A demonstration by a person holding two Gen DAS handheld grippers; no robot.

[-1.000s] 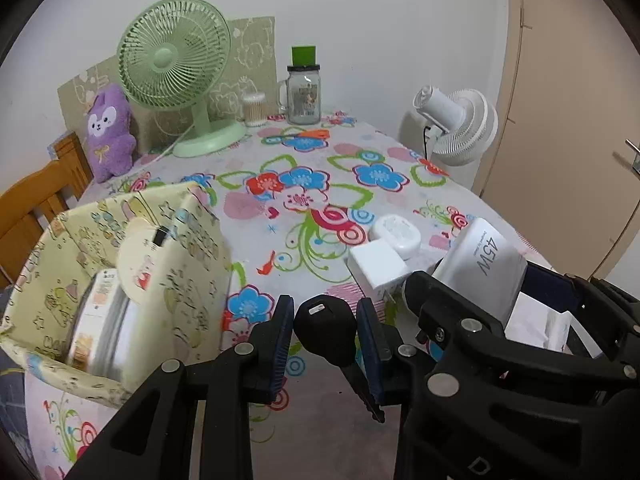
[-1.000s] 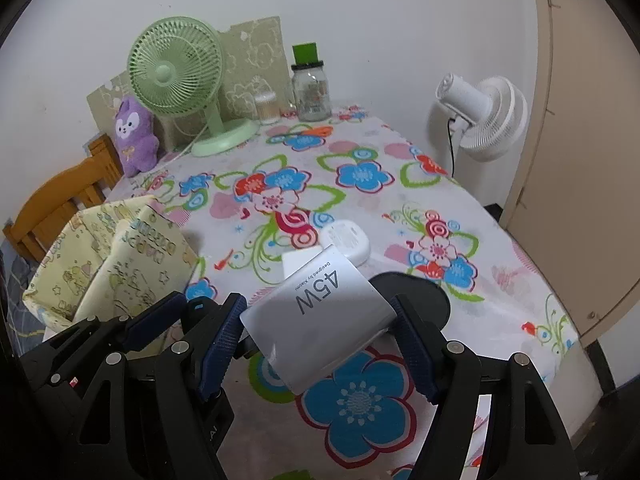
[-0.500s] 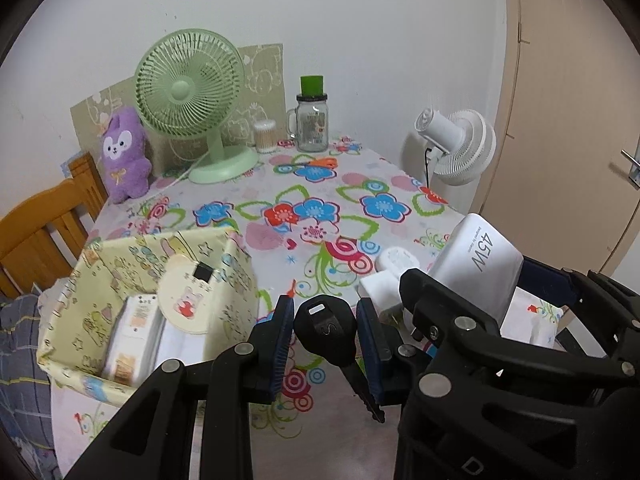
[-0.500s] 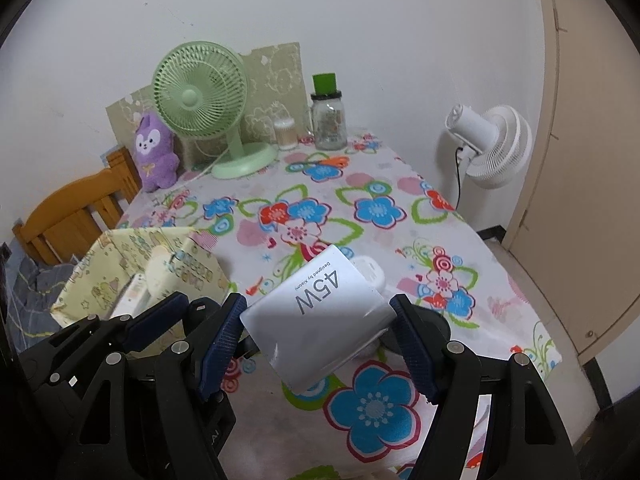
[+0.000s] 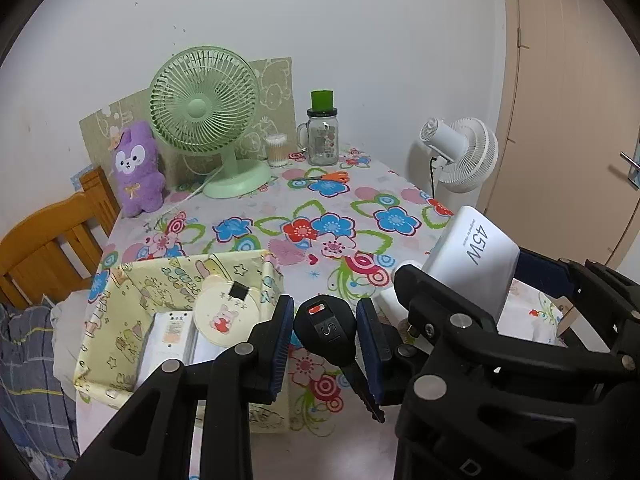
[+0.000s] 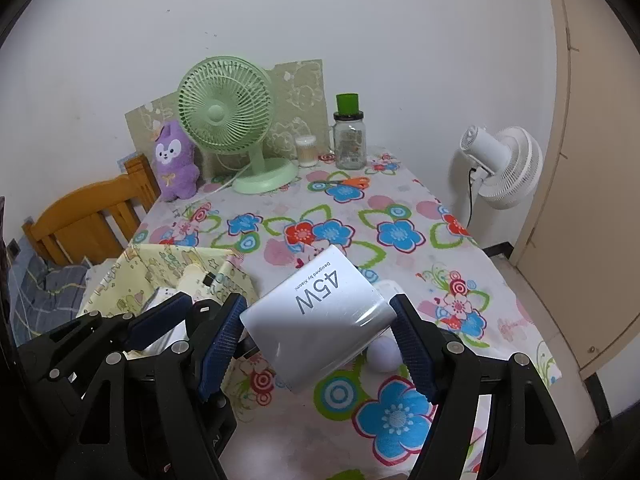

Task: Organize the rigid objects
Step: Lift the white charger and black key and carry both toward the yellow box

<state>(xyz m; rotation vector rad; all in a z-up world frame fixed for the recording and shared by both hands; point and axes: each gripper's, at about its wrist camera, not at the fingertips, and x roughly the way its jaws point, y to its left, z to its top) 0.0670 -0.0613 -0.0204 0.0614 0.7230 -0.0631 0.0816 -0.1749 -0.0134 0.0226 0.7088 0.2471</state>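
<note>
Floral worktop (image 5: 320, 216): fabric bin (image 5: 120, 320) lies left (nearer left tongs (image 5: 325, 332), gripping key (image 5: 326, 330)); right tongs (image 6: 316, 332) clamp 45W charger (image 6: 320, 316).

The white box (image 6: 320, 322) reads "45W" and, in small print, "Designed by Xiaomi"; the black car key (image 5: 326, 330) shows "S".

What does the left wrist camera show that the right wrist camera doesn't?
Only the left wrist view shows the black car key gripped in the left tongs, plus a door handle at the right edge. Only the right wrist view shows a small white ball on the tablecloth beneath the white 45W box. Both show that box held by the right tongs, the yellow fabric bin and the green fan.
</note>
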